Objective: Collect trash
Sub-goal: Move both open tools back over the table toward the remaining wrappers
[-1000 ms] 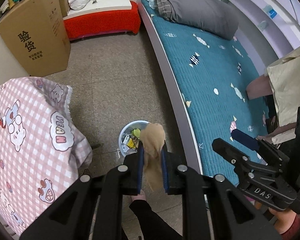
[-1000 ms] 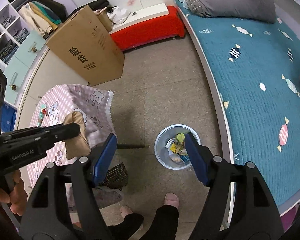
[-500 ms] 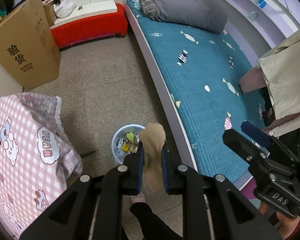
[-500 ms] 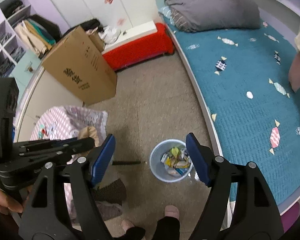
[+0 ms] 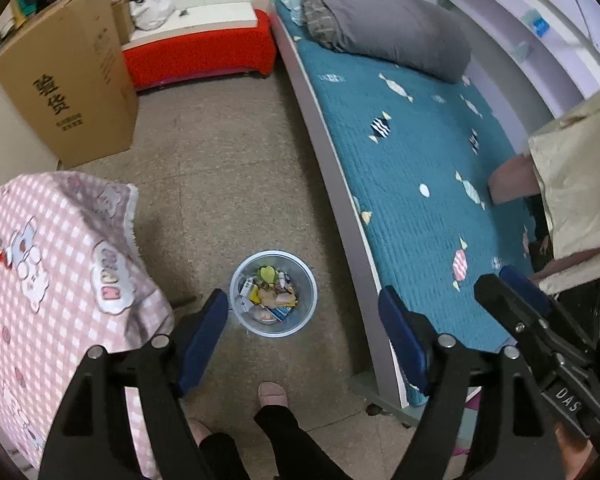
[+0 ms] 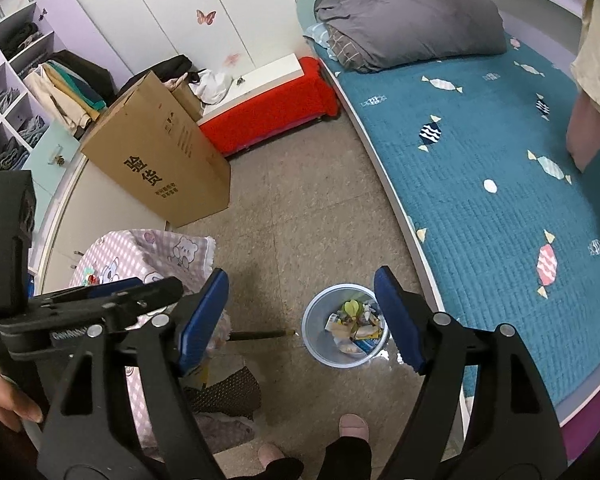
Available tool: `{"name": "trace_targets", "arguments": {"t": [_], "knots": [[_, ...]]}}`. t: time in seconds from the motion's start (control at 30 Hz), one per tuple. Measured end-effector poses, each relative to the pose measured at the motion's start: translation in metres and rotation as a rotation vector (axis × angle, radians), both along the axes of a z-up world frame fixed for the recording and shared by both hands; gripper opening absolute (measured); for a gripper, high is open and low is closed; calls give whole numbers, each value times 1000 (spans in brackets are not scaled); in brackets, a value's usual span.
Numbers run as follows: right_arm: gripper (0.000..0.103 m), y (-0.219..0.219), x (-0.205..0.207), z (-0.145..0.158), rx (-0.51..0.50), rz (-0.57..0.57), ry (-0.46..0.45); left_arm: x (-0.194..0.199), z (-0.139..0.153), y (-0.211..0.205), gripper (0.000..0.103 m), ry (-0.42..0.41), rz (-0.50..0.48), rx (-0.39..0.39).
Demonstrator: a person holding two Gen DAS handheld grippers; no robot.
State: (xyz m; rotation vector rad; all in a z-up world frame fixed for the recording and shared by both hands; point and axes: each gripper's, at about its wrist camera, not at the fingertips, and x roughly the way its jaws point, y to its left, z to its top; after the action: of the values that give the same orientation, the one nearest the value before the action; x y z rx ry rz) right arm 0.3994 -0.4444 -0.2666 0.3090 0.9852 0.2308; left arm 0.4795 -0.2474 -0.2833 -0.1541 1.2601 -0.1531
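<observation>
Both hand-held grippers wide, nothing held, above trash bin on floor.

L wrist view: left hand-held gripper (image 5: 302, 330) spread wide, empty; trash bin (image 5: 273, 293) w/ wrappers sits on floor (image 5: 228, 184) btwn checkered-cloth bench (image 5: 52, 264) and bed (image 5: 420, 168). Right hand-held gripper (image 5: 516, 284) seen at right edge.
R wrist view: right hand-held gripper (image 6: 300, 320) also wide, empty; trash bin (image 6: 346, 331) just beside its right finger, near bed (image 6: 500, 184); cardboard box (image 6: 156, 160) further back.

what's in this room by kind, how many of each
trash bin: 1
cardboard box: 1
red bench: 1
bed: 1
grey duvet: 1
pink checked cloth: 1
grippers, left gripper and right gripper, both open: 2
total: 8
</observation>
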Motion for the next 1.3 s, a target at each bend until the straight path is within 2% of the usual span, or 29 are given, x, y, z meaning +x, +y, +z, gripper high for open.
{"name": "trace_targets", "arguments": {"t": [0.13,0.33,0.53,0.7,0.8,0.9,1.03,1.3], "knots": [[74,25,-3,3,-2,30,0,-10,7,29,76,-22,43,-9],[74,98,-4,12,-20,121,-16,-28,21,93,76,-76,126,-28],[74,188,-7,12,-39,187,-20,-47,24,187,77,-105,197,-14],[74,287,-7,0,-49,252,0,-61,15,285,77,-116,253,21],[74,339,-3,-14,-58,284,9,-67,-1,353,77,-99,286,39],[74,385,3,-27,-73,311,21,-68,-19,403,77,-70,315,60],[74,430,10,-43,-105,325,46,-62,-44,448,77,-36,346,65],[74,480,33,-69,-161,356,69,-34,-90,467,77,-7,250,128]]}}
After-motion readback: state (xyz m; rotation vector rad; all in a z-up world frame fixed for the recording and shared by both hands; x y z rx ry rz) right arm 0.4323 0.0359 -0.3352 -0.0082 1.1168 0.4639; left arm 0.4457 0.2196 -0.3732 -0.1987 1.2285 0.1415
